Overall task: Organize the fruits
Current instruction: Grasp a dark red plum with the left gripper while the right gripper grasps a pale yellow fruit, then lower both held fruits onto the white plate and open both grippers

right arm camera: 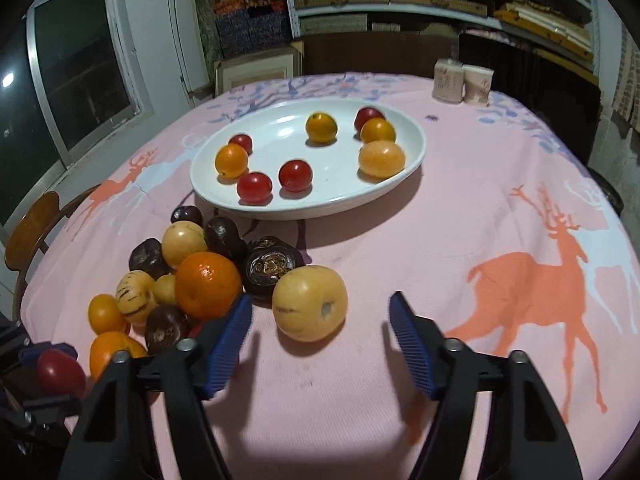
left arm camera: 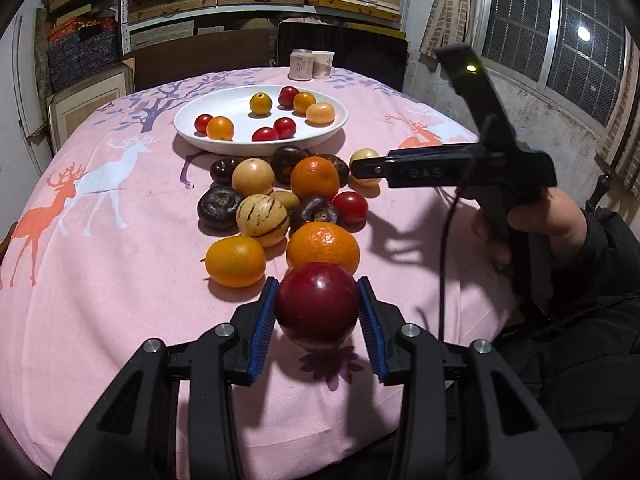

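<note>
My left gripper (left arm camera: 318, 304) is shut on a dark red plum (left arm camera: 317, 306), held just above the pink cloth in front of the fruit pile; the plum also shows at the far left of the right wrist view (right arm camera: 60, 372). A white plate (left arm camera: 224, 110) with several small red and orange fruits sits behind the pile, and shows in the right wrist view too (right arm camera: 280, 128). My right gripper (right arm camera: 320, 328) is open and empty, its jaws either side of a pale yellow fruit (right arm camera: 310, 302) at the pile's right edge. In the left wrist view the right gripper (left arm camera: 362, 168) reaches that fruit (left arm camera: 362, 157) from the right.
The pile on the cloth holds oranges (left arm camera: 323, 247), dark purple fruits (left arm camera: 220, 207), a striped melon-like fruit (left arm camera: 262, 220) and a red tomato (left arm camera: 351, 207). Two cups (left arm camera: 312, 64) stand at the table's far edge. A wooden chair (right arm camera: 32, 228) is at the left.
</note>
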